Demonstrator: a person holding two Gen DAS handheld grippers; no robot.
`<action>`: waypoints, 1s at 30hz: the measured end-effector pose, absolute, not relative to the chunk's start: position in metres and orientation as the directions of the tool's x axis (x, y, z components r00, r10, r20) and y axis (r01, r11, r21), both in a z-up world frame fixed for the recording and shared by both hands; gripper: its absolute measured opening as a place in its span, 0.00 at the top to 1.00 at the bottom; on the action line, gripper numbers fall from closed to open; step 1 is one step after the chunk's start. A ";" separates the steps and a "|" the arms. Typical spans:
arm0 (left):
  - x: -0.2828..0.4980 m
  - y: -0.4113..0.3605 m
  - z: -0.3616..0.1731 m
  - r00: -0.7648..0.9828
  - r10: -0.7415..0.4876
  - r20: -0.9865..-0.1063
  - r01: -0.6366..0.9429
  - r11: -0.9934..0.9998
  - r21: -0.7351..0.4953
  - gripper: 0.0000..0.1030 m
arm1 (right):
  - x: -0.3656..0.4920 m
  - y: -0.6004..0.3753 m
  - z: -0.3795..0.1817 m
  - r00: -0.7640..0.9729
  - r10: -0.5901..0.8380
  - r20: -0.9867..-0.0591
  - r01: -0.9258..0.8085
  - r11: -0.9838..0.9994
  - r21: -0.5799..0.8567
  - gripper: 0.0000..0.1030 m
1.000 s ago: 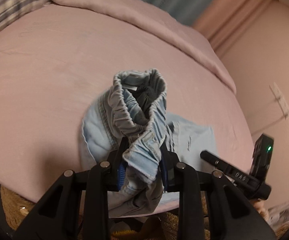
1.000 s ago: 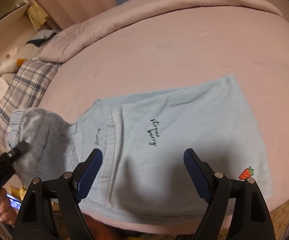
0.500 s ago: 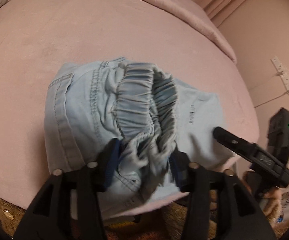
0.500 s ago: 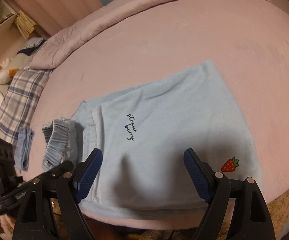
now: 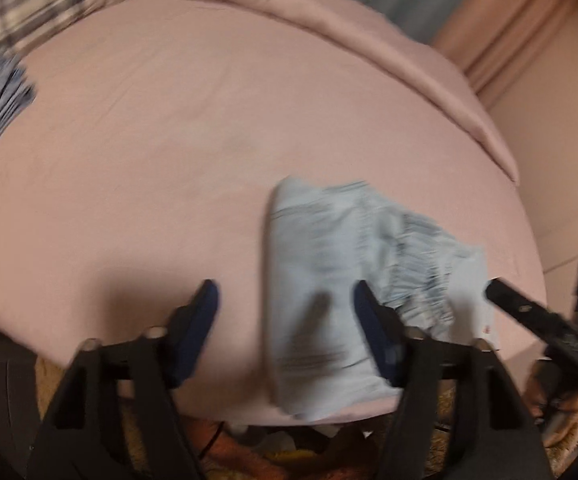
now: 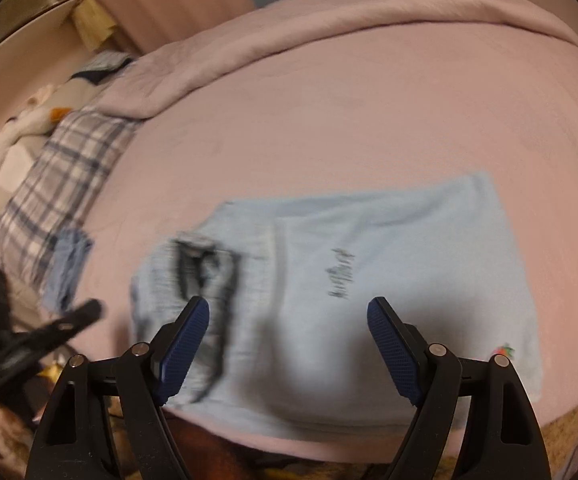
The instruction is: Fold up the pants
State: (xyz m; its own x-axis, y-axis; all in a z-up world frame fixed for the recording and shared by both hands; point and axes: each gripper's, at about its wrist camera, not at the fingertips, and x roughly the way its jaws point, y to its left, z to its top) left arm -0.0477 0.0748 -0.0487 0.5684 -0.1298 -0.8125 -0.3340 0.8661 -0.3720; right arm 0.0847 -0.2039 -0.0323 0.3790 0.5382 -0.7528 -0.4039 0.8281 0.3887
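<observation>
Light blue pants (image 6: 369, 264) lie folded on the pink bed near its front edge, with the elastic waistband (image 6: 205, 268) laid over their left part. They also show in the left wrist view (image 5: 349, 280), blurred. My left gripper (image 5: 287, 320) is open and empty, just above the pants' left edge. My right gripper (image 6: 289, 340) is open and empty above the pants' front part. A small strawberry patch (image 6: 503, 350) marks the right front corner.
A plaid pillow (image 6: 57, 184) and a small blue folded cloth (image 6: 67, 268) lie at the left of the bed. A pink duvet (image 6: 329, 32) is bunched along the far side. The bed's front edge (image 6: 329, 436) is right below the grippers.
My left gripper has opened and let go of the waistband, which now lies on the folded pants. The left gripper has drawn back to the left. The right gripper stays open over the pants.
</observation>
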 end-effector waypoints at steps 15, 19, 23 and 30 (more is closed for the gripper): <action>-0.069 0.095 -0.065 0.508 -0.155 -0.848 -0.376 0.845 -0.380 0.60 | 0.084 -0.142 -0.086 0.135 0.582 -0.802 -0.430 0.764 0.482 0.51; -0.064 0.089 -0.066 0.501 -0.164 -0.850 -0.371 0.847 -0.382 0.61 | 0.088 -0.138 -0.084 0.192 0.550 -0.813 -0.449 0.786 0.426 0.73; -0.059 0.085 -0.064 0.507 -0.177 -0.843 -0.352 0.851 -0.390 0.61 | 0.073 -0.144 -0.065 0.239 0.537 -0.809 -0.487 0.787 0.378 0.85; -0.047 0.076 -0.067 0.496 -0.210 -0.843 -0.304 0.867 -0.395 0.59 | 0.068 -0.167 -0.060 0.266 0.520 -0.812 -0.487 0.799 0.352 0.87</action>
State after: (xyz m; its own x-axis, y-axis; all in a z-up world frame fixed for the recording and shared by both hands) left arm -0.0469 0.0764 -0.0674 0.4958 -0.2104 -0.8425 -0.3036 0.8670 -0.3952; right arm 0.0677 -0.1669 -0.0602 0.2655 0.5200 -0.8118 -0.4875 0.7989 0.3523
